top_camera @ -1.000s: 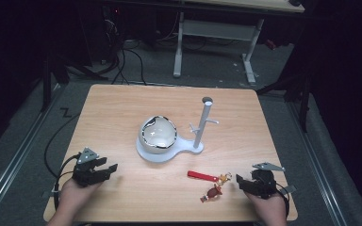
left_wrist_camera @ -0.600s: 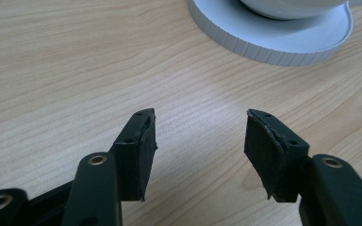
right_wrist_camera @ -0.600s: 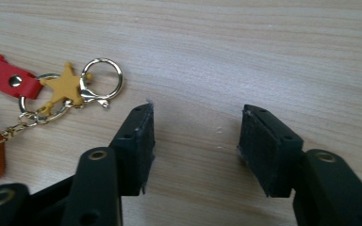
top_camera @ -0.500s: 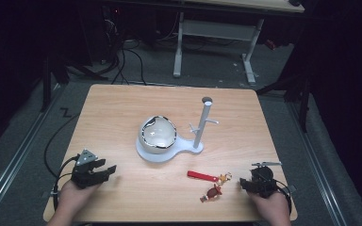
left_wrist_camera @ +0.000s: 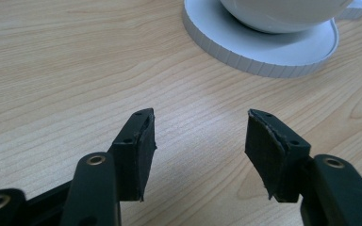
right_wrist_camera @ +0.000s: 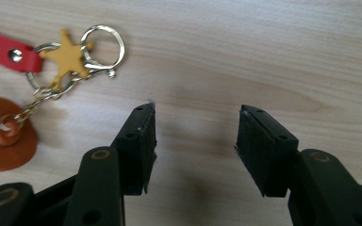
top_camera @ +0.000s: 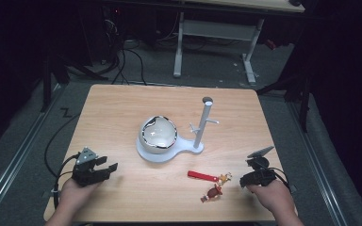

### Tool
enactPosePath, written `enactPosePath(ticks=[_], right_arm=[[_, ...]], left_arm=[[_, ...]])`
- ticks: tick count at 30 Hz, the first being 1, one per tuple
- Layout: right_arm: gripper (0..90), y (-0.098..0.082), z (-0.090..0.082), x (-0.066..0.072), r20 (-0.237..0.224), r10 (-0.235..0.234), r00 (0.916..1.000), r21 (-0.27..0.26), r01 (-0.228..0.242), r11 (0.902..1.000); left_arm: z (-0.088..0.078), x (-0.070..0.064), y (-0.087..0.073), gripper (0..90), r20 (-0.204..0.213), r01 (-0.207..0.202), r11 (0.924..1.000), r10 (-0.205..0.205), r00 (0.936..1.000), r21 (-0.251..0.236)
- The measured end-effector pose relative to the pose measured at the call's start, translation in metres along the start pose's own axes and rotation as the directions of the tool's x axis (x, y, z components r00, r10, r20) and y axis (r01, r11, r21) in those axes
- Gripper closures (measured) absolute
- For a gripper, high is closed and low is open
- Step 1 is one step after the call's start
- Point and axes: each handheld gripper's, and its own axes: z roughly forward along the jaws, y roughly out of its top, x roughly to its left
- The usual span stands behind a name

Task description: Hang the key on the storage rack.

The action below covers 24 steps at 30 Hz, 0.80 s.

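Table (top_camera: 122,108): wooden top, holding everything below; desk frame behind it on the floor
Centre: round white stand base (top_camera: 162,153) with the white bowl (top_camera: 158,134) sitting on it; white upright post (top_camera: 202,122) on the base's right lobe, just right of the bowl
Near right: red strap keychain with star charm and metal ring (top_camera: 209,179) lying before the base, apart from it
Near left corner: left gripper (top_camera: 106,168), before and left of the base
Near right corner: right gripper (top_camera: 245,179), just right of the keychain, not touching it

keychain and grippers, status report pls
Left gripper open, empty, near white stand. Right gripper open, empty, beside keychain. Keychain flat on table, untouched. Nothing between.
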Motion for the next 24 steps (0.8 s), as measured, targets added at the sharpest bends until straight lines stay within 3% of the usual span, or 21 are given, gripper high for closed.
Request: enactPosePath(ticks=[3, 11, 16, 24], right_arm=[[48.3, 0.002, -0.005, 0.009, 0.003, -0.006, 1.0, 0.032, 0.006, 0.9995], [50.8, 0.008, -0.008, 0.039, 0.049, -0.102, 0.9936, 0.062, 0.099, 0.9932], [60.6, 0.016, -0.001, 0.051, 0.071, -0.112, 0.9912, 0.05, 0.109, 0.9928], [65.1, 0.028, 0.012, 0.059, 0.065, -0.11, 0.9918, 0.067, 0.106, 0.9921]], left_arm=[[0.0, 0.0, 0.0, 43.5, 0.0, 0.004, 1.0, -0.004, 1.0, 0.0], [-0.001, -0.001, 0.001, 43.3, -0.002, -0.007, 1.0, 0.007, 1.0, -0.007], [-0.001, -0.001, 0.001, 42.9, -0.003, -0.005, 0.9999, 0.005, 1.0, -0.011], [-0.001, 0.0, 0.001, 42.8, -0.009, 0.002, 0.9999, -0.002, 1.0, -0.012]])
